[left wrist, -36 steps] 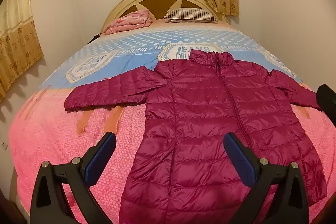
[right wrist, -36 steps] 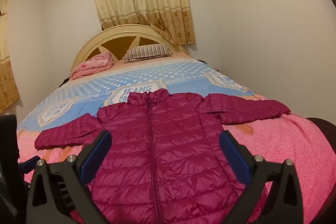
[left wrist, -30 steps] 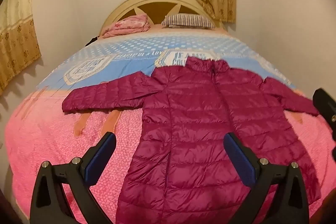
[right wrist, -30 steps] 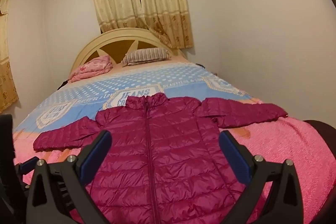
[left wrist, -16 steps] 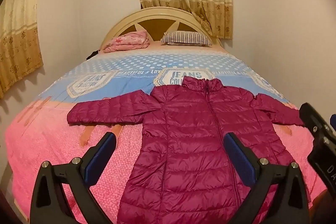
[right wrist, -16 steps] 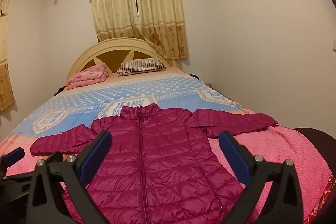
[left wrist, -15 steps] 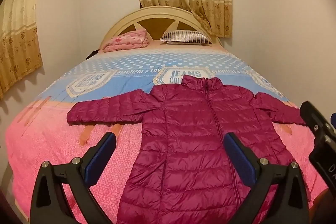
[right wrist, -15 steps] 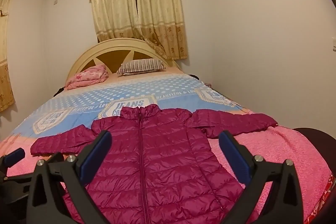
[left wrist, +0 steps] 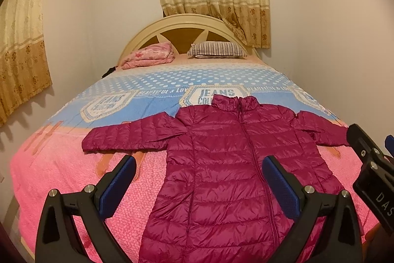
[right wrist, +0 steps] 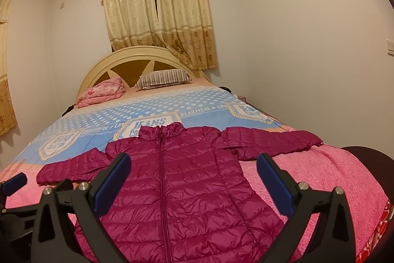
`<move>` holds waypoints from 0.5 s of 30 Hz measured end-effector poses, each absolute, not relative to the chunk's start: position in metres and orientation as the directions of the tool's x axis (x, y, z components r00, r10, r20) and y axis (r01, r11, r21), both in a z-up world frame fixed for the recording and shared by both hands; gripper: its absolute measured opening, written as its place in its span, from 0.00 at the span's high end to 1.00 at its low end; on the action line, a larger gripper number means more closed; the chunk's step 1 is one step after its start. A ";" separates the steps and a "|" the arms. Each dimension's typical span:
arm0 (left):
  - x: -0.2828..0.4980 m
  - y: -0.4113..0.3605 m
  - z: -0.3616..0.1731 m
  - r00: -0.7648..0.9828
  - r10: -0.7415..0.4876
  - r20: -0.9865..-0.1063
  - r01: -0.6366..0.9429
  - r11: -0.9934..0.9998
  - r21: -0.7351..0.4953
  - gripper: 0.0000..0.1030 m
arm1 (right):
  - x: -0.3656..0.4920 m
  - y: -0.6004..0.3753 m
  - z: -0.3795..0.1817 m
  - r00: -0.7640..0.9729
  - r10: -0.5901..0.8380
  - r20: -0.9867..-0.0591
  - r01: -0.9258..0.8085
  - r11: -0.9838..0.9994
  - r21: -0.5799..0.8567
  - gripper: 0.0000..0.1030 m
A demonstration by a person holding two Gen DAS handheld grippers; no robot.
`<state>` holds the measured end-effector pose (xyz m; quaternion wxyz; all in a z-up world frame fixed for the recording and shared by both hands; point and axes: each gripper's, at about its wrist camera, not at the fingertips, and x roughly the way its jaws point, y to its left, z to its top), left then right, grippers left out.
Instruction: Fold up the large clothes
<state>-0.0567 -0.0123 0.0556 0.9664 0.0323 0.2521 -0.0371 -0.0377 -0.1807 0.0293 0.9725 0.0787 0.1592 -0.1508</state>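
A: BEDROOM — A magenta puffer jacket [left wrist: 236, 164] lies flat and zipped, front up, on the pink end of a bed [left wrist: 61, 176], collar toward twelve o'clock and sleeves spread toward nine and three. The left gripper [left wrist: 198, 179] and right gripper [right wrist: 192, 176] both hover above it with jaws spread wide, grasping nothing.

B: What could go wrong from here?

A: The shell looks glossy and air-filled, so a shallow pinch may slide off. A folded sleeve may also spring back open. In the left wrist view, the right gripper's body sits close at three o'clock, so crossing paths could bring a knock.

B: And the surface?

A: A soft textured bedspread, pink near the camera and blue with white dots [right wrist: 187, 100] toward twelve o'clock. It may bunch under a dragged hem.

B: The room?

A: A cream arched headboard [right wrist: 128, 53], a striped pillow [right wrist: 163, 78], a folded pink blanket [right wrist: 103, 90] at eleven o'clock, gold curtains [right wrist: 160, 16], plain white walls.
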 end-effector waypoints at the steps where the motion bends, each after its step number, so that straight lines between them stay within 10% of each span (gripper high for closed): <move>1: -0.056 -0.012 0.055 0.869 -0.055 -0.492 0.088 0.995 0.043 0.01 | -0.038 -0.181 0.029 0.903 -0.270 -0.336 0.320 0.942 0.105 0.00; 15: -0.052 -0.013 0.053 0.855 -0.062 -0.515 0.095 0.995 0.038 0.01 | -0.038 -0.185 0.025 0.900 -0.263 -0.348 0.320 0.940 0.118 0.00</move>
